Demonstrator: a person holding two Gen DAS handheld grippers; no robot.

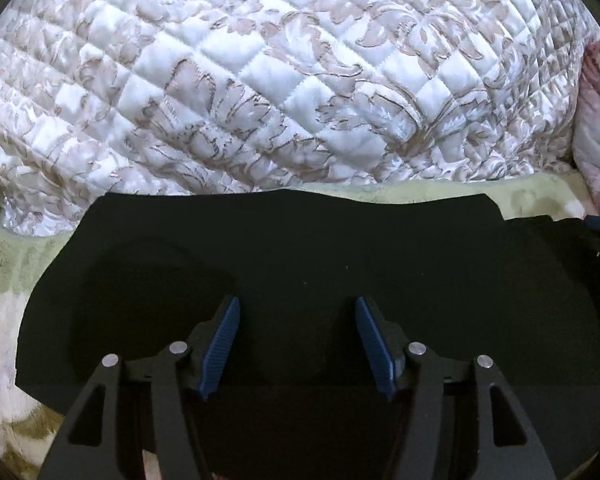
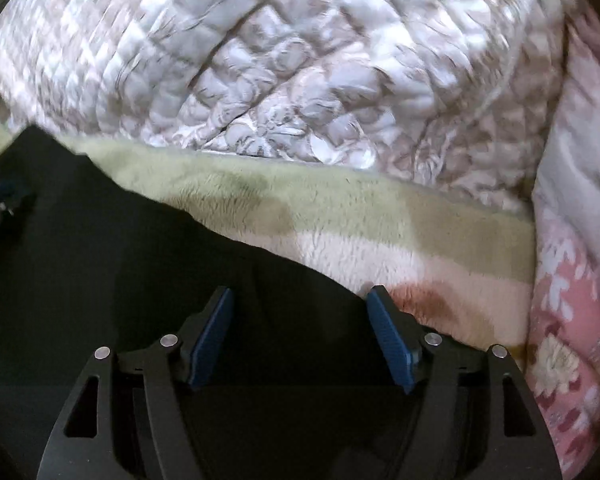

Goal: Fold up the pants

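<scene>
Left fingers: my left gripper (image 1: pixel 298 320) is spread wide, blue pads (image 1: pixel 220 346) apart with nothing pinched between them; only flat black cloth shows in the gap.
Pants, left view: the black pants (image 1: pixel 284 248) lie flat under me, filling the lower half of the view.
Far edge, left view: their top edge runs nearly straight across, with a thin strip of green fleece blanket (image 1: pixel 532 196) showing just beyond it.
Left edge: the cloth ends at a rounded corner on the left, fleece bare beside it.
Room ahead, left view: a quilted white bedspread (image 1: pixel 260 80) rises right behind the fleece strip, so open room is narrow there.
Right fingers: my right gripper (image 2: pixel 302 312) is also released, pads well apart, gripping nothing.
Pants, right view: the pants (image 2: pixel 120 264) cover the lower left; their edge slants down to the right and passes just by my right-hand pad (image 2: pixel 392 340).
Room ahead, right view: a wide band of fleece blanket (image 2: pixel 340 220) lies open beyond that edge.
Right side: a pink floral cover (image 2: pixel 568 320) borders the fleece.
Blur: the bedspread (image 2: pixel 300 60) is smeared in this view.
</scene>
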